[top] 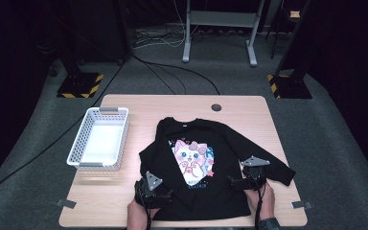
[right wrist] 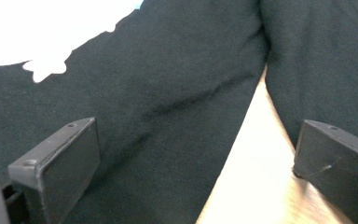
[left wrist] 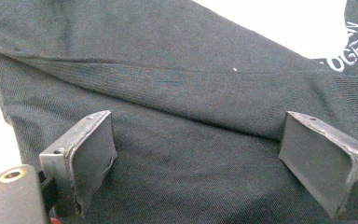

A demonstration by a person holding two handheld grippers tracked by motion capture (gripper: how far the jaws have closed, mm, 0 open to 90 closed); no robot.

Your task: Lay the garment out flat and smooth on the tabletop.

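Both grippers stand with jaws spread wide over nothing: the left gripper (top: 149, 188) above the lower left of the black long-sleeved shirt (top: 206, 163), the right gripper (top: 250, 178) straddling the gap where its right sleeve meets the body. Folding looks barely begun, with the soft knit lying mostly flat on the smooth wooden table (top: 139, 106), the cartoon cat print (top: 193, 158) beyond both sets of fingertips, and the rigid white lattice basket (top: 100, 139) standing empty, well off past the left one.
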